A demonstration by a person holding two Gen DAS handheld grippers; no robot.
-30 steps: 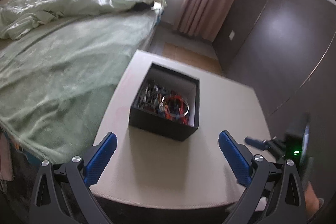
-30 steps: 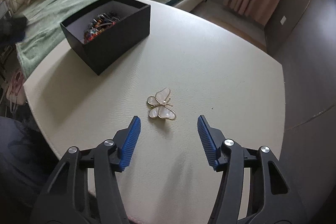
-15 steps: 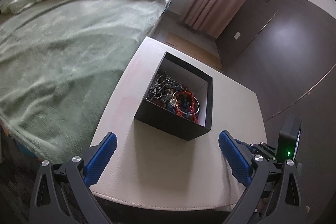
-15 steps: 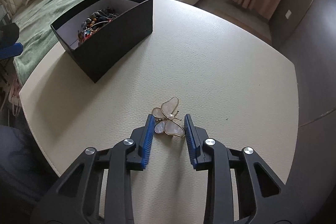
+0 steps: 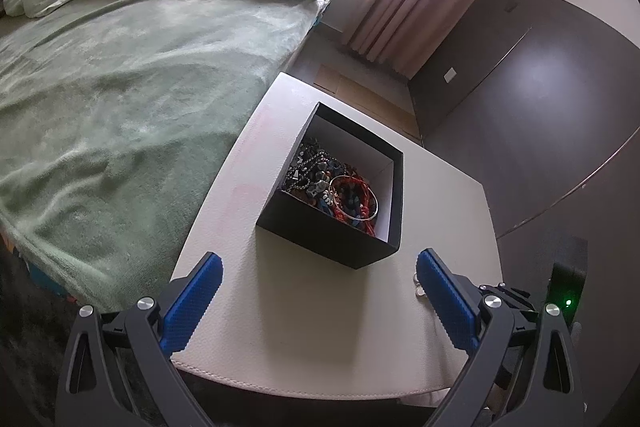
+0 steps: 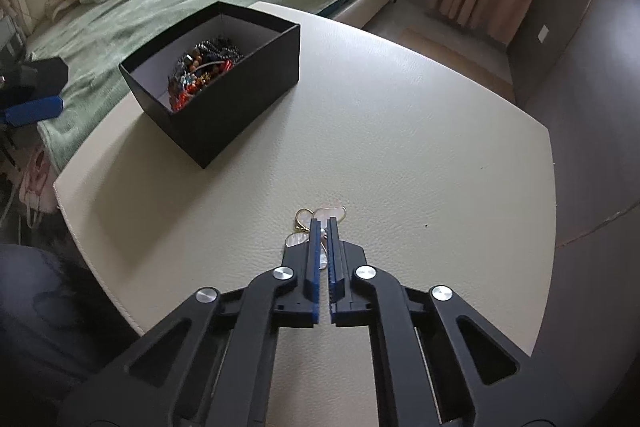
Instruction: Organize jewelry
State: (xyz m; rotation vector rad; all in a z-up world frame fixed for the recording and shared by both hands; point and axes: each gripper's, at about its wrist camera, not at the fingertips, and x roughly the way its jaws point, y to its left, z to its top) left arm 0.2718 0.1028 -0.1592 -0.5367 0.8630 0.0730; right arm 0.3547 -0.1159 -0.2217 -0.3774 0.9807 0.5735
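A: What lies where?
B: A pale surface (image 6: 400, 115) by a bed (image 5: 120, 75); a black box (image 6: 224, 99) of beads; near it the left tool (image 5: 318, 291) gapes empty.
A: And the brooch?
B: The right tool (image 6: 324, 227) pinches the butterfly brooch (image 6: 332, 213) at its middle, low on the surface; likely light, thin, brittle at the wings.

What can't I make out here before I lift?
- Gold-rimmed pearly butterfly brooch: right wrist view, its middle hidden by the right gripper, jaws closed on it; lifted or resting, unclear.
- Same brooch, left wrist view: only a sliver beside the left gripper's finger.
- Open black jewelry box: tangled pieces too small to separate.
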